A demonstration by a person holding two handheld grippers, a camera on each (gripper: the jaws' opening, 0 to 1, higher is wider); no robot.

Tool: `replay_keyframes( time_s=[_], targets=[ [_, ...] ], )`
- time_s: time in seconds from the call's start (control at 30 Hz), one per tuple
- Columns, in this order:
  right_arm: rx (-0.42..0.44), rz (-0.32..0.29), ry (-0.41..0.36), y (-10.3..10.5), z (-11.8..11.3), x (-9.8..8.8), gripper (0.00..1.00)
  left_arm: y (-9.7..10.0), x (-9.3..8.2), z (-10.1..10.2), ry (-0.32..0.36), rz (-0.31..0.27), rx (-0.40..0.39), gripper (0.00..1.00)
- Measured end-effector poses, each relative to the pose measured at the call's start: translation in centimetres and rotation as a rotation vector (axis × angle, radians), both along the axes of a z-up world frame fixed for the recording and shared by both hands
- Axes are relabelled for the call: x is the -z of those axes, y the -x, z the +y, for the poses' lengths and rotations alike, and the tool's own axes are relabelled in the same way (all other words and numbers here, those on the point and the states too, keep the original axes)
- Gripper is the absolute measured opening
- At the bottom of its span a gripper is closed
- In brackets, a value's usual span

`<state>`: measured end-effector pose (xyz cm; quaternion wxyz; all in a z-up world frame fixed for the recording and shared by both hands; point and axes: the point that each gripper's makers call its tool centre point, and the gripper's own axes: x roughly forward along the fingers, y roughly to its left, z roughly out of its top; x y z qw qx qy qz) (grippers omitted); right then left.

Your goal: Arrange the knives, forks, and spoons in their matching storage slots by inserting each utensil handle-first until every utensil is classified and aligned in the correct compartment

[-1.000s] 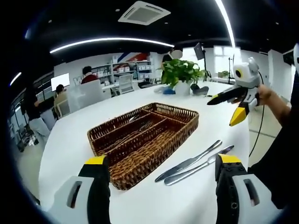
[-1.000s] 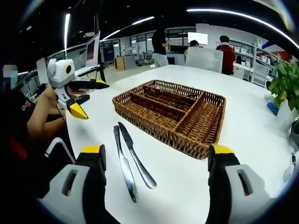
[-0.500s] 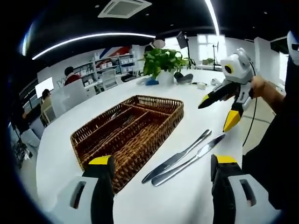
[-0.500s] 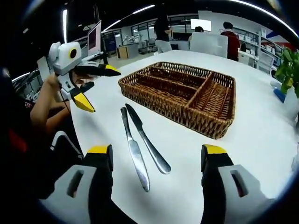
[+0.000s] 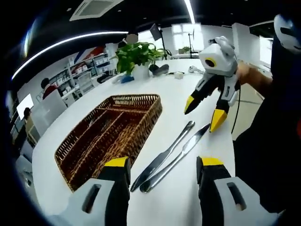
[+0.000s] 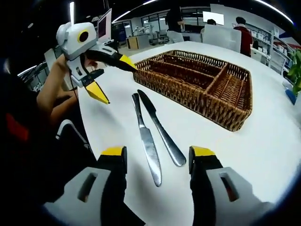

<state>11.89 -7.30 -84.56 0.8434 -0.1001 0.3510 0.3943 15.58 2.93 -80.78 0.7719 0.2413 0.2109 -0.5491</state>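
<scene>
left gripper (image 5: 162, 167) closer over two knives (image 6: 157, 132), jaws spread, empty | right gripper (image 6: 155, 157) likewise | wicker tray (image 5: 141, 115) contents unclear | pickup probably next

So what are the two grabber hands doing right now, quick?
Left gripper: open, holding nothing, above the two knives.
Right gripper: open, holding nothing, above the same knives.
</scene>
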Motion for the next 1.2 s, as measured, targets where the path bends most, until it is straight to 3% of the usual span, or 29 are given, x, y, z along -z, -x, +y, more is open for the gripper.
replay_keyframes(
  time_s=[0.13,0.33,0.63,0.83,0.97,1.2],
  targets=[
    [-0.022,0.027,-0.006,0.4,0.5,0.3,0.45,0.3,0.6,-0.5,-0.041,-0.02,0.055,0.43],
    [-0.054,0.07,0.019,0.9,0.8,1.0,0.36,1.5,1.7,-1.6,-0.148,-0.023,0.194,0.41],
    [-0.046,0.13,0.055,1.3,0.7,2.0,0.29,1.8,3.1,-2.8,-0.212,0.012,0.306,0.28],
    [-0.073,0.166,0.122,1.4,0.5,2.2,0.19,2.2,4.5,-2.8,-0.295,0.034,0.388,0.27],
    [-0.09,0.177,0.183,1.3,0.4,2.5,0.19,1.9,4.8,-2.8,-0.339,0.033,0.415,0.27],
    [-0.095,0.202,0.26,1.1,-0.5,3.0,0.14,1.4,5.0,-2.8,-0.366,0.045,0.452,0.27]
  ],
)
